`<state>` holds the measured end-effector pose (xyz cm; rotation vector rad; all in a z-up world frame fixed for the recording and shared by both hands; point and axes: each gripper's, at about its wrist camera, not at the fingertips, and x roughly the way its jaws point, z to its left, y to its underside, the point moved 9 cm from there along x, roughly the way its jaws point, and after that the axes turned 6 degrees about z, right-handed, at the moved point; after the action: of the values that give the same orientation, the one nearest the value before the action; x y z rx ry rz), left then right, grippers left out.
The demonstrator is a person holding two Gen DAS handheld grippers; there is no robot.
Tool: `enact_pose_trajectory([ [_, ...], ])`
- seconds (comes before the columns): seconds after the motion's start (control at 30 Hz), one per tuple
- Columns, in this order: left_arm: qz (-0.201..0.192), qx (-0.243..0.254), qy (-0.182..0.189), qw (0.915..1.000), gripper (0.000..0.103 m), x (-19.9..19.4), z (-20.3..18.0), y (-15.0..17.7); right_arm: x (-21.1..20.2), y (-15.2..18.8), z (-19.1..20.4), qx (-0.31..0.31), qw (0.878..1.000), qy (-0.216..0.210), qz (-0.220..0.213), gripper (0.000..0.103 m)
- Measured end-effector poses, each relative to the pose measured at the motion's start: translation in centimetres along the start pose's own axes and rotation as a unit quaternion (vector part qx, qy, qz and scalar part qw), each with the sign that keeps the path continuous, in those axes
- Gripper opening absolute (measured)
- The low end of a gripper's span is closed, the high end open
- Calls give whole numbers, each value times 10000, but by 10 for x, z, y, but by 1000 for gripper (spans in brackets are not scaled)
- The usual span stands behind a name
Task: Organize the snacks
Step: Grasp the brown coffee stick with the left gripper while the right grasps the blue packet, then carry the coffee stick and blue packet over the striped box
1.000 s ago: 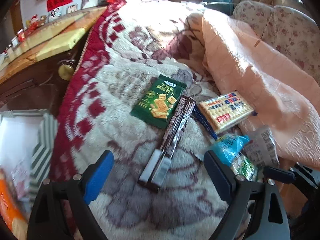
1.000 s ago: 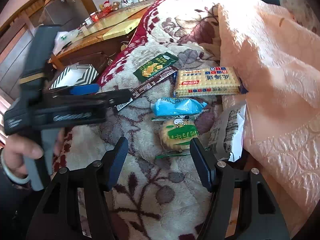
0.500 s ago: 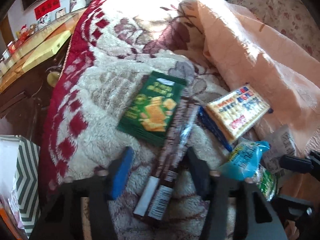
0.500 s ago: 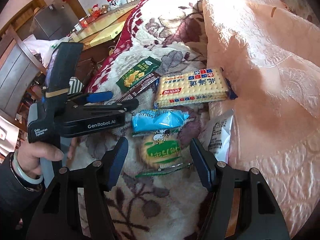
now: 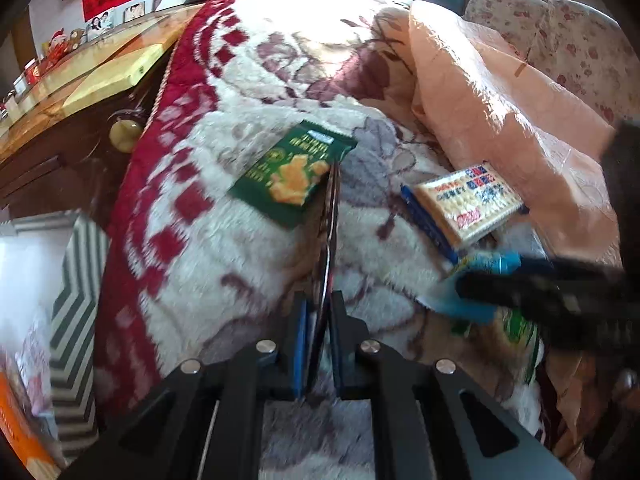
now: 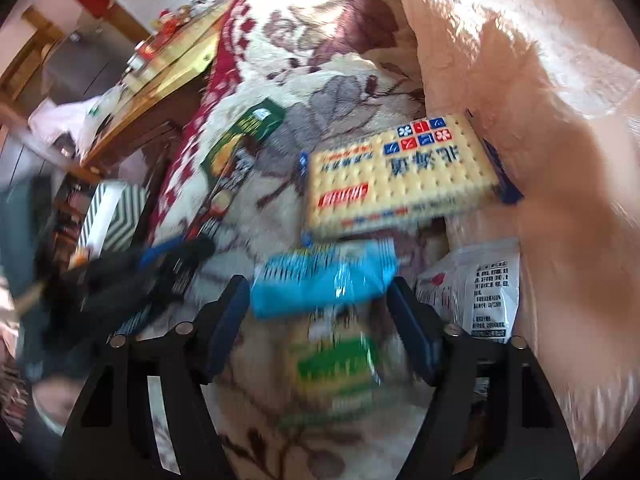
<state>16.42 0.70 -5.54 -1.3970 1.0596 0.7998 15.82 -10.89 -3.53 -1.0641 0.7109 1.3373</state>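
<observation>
Snacks lie on a fluffy flowered blanket [image 5: 224,264]. My left gripper [image 5: 318,304] is shut on the near end of a long dark snack strip [image 5: 330,216], which stands on edge between the pads. Its far end reaches a green cracker packet [image 5: 294,174]. My right gripper [image 6: 317,284] is opening, and a light blue packet [image 6: 324,280] lies between its fingertips, blurred, with no clear pinch. A green-and-yellow round snack [image 6: 336,364] sits just under it. A yellow cracker pack [image 6: 400,176] lies beyond. The left gripper [image 6: 192,246] shows blurred at the left of the right wrist view.
A white printed packet [image 6: 480,292] lies to the right, against a peach quilt [image 6: 520,80]. A striped box [image 5: 76,280] stands off the blanket's left edge, next to a wooden cabinet [image 5: 60,152]. The right gripper's black finger [image 5: 520,288] reaches in over the blue packet [image 5: 476,280].
My left gripper came down over the dark strip and shut on it, tipping it on edge. My right gripper moved forward to the blue packet and its jaws widened.
</observation>
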Motion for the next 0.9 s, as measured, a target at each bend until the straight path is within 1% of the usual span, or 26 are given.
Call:
enact_pose_trajectory([
  [0.03,-10,-3,-11,10000,12,-1,1,2,3,-5,-2,34,10000,69,16,75],
  [0.1,-1,-31,12,10000,12,-1,3,5,9,-13,9,-121,9998,-115,78,75],
  [0.13,0,-50,23,10000,12,-1,4,6,10,-15,14,-207,9997,-117,81,75],
  [0.2,-11,-73,54,10000,12,-1,5,6,10,-16,33,-637,9978,-147,61,75],
  [0.27,7,-76,75,9999,12,1,4,4,4,-11,43,-831,9962,-266,-32,75],
  [0.3,15,-70,66,10000,12,2,3,2,4,-9,44,-868,9959,-258,-49,75],
  [0.37,22,-60,53,10000,12,3,2,-1,6,-7,39,-841,9964,-66,-75,75],
  [0.47,16,-52,16,10000,14,6,2,-7,8,-8,33,-615,9979,-212,-56,75],
  [0.53,54,-97,44,9999,16,10,2,-12,8,-7,33,-618,9979,-150,-72,75],
  [0.57,65,-116,39,9999,18,11,2,-15,10,-5,34,-625,9979,-184,-54,71],
  [0.6,75,-104,40,9999,23,13,1,-18,11,-3,36,-613,9978,-253,-38,69],
  [0.63,67,-61,35,10000,24,15,-1,-20,12,0,37,-618,9977,-282,-62,67],
  [0.7,42,86,-78,9999,24,17,-5,-21,11,1,38,-657,9973,-286,-171,59],
  [0.73,51,173,-138,9997,21,18,-6,-20,11,2,39,-664,9971,-340,-172,58],
  [0.77,37,255,-180,9995,18,18,-7,-19,10,3,39,-679,9969,-359,-180,43],
  [0.8,32,297,-166,9994,11,17,-7,-18,8,4,39,-726,9965,-353,-196,24],
  [0.9,68,186,7,9998,9,11,-4,-13,1,9,40,-777,9957,-466,-199,23],
])
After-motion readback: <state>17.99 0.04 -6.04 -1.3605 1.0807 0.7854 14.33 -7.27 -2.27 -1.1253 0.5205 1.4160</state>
